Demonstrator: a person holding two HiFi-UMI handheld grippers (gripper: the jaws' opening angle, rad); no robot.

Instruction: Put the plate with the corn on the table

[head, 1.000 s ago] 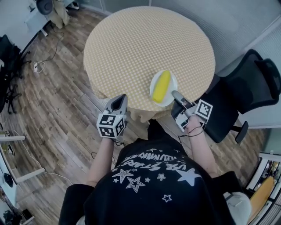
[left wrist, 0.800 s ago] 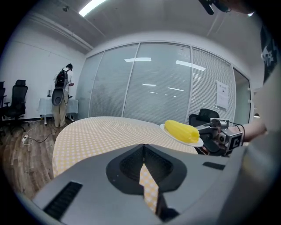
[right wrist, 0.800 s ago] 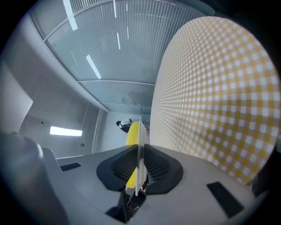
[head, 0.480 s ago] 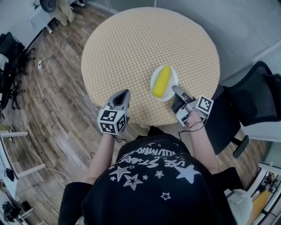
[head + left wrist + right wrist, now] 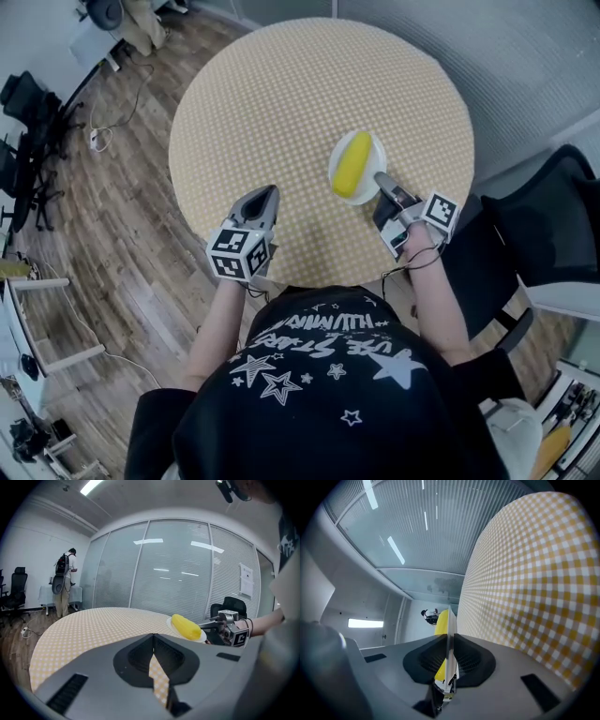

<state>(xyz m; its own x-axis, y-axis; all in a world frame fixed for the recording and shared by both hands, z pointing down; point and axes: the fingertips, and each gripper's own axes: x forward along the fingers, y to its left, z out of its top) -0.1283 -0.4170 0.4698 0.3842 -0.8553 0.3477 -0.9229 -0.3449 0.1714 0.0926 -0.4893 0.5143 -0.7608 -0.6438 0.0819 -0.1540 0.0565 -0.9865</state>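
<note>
Pinching the plate (image 5: 376, 154) by its near rim, my right tool (image 5: 380, 177) holds it level over the desk (image 5: 281, 112), centre right, so the corn (image 5: 352, 164) cannot roll off; my left tool (image 5: 264, 195) is pressed together, empty.

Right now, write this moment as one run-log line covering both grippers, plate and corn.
right gripper: shut on plate rim | corn: lying on plate | plate: above table, contact unclear | left gripper: shut, empty
</note>
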